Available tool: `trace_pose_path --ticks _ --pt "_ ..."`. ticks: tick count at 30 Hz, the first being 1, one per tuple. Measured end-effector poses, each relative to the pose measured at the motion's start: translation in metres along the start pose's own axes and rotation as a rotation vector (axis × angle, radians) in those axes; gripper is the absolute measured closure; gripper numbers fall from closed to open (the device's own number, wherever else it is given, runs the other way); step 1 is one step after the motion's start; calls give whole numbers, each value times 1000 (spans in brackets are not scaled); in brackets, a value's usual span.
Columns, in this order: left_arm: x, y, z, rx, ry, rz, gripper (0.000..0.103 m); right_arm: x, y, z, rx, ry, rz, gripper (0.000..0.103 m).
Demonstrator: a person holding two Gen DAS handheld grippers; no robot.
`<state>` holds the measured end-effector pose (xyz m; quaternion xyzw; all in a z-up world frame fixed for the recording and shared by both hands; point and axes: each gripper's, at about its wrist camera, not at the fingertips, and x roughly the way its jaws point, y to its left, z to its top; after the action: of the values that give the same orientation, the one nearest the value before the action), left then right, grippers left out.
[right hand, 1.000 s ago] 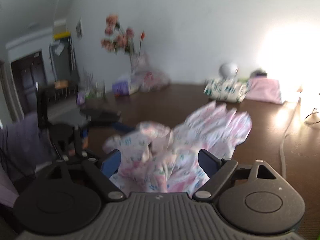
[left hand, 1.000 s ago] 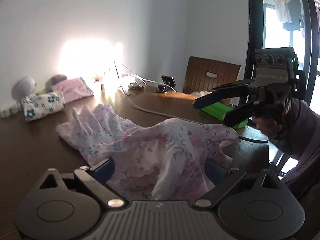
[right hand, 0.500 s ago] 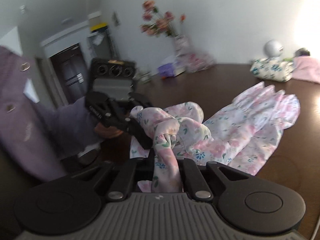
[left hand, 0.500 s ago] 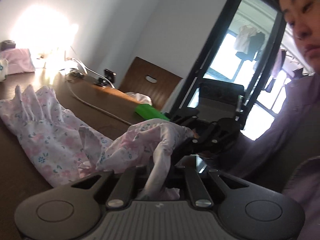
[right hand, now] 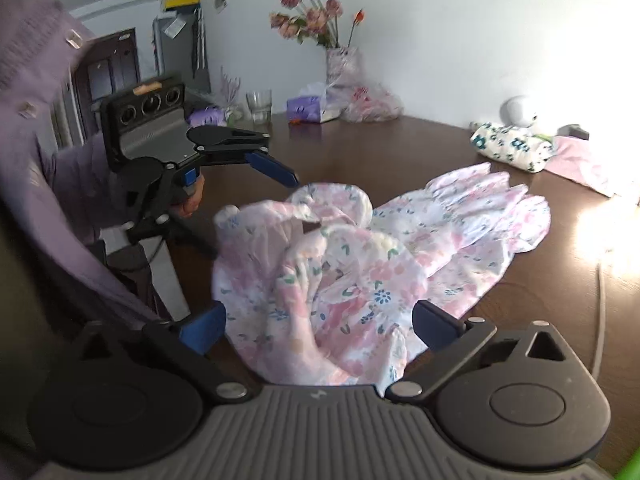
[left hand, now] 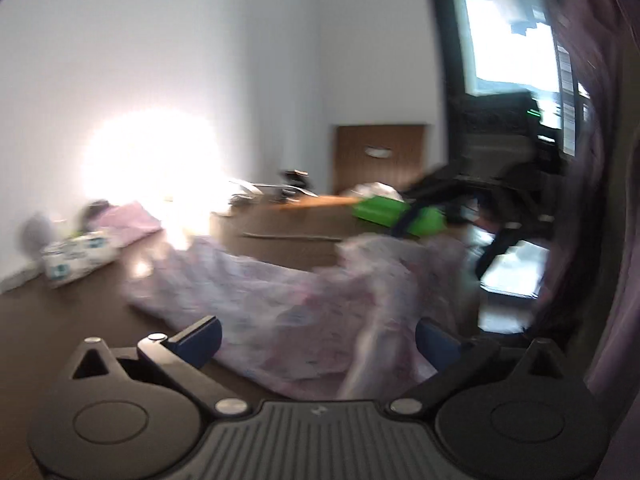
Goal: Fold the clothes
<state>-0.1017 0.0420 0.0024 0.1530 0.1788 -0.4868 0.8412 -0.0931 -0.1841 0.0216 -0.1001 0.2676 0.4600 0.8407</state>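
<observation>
A pink floral garment (right hand: 360, 264) lies crumpled on the dark wooden table (right hand: 400, 140); its ruffled end spreads flat to the far right and its near end is bunched. It also shows, blurred, in the left wrist view (left hand: 304, 300). My right gripper (right hand: 318, 326) is open, its blue-tipped fingers on either side of the bunched cloth. My left gripper (left hand: 316, 336) is open over the garment's near edge. It also shows in the right wrist view (right hand: 252, 208), open at the bunch's left side.
A folded floral bundle (right hand: 512, 146) and a folded pink cloth (right hand: 584, 160) lie at the far right. A vase of flowers (right hand: 340, 64), a glass (right hand: 259, 106) and bags stand at the back. A cable (right hand: 600, 312) runs along the right. A green object (left hand: 396, 210) lies near a chair (left hand: 380, 156).
Both grippers were shut on the bunched garment and lifted it half a second ago; now both are open and the cloth has dropped onto the table. The left wrist view is blurred with motion.
</observation>
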Motion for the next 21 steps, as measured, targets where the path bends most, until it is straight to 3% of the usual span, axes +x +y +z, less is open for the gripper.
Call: trace_pose_path --ticks 1,4,5,7,9,10,13,15,17,19,21 --pt "9 3 2 0 21 -44 1 7 -5 1 7 -4 10 6" --pt "30 14 10 -22 69 -158 14 19 -14 3 19 -19 86 46" --pt "33 18 12 -34 66 -181 22 20 -16 4 15 -24 125 67" --pt "39 27 16 -61 59 -242 41 21 -21 6 16 -23 207 88" --pt "46 35 17 -85 64 -323 67 22 -29 6 62 -1 288 94" --pt "50 39 17 -98 66 -364 69 23 -33 6 87 9 328 94" --pt "59 46 15 -138 82 -444 79 27 -44 7 167 54 342 93" --pt "66 54 12 -225 110 -477 86 23 -36 6 125 45 306 74" --pt "75 70 11 -361 140 -511 86 18 -27 5 71 31 265 42" --pt "79 81 7 -448 157 -510 87 13 -17 4 17 17 223 16" --pt "83 91 3 -521 173 -513 87 7 -7 3 -37 3 182 14"
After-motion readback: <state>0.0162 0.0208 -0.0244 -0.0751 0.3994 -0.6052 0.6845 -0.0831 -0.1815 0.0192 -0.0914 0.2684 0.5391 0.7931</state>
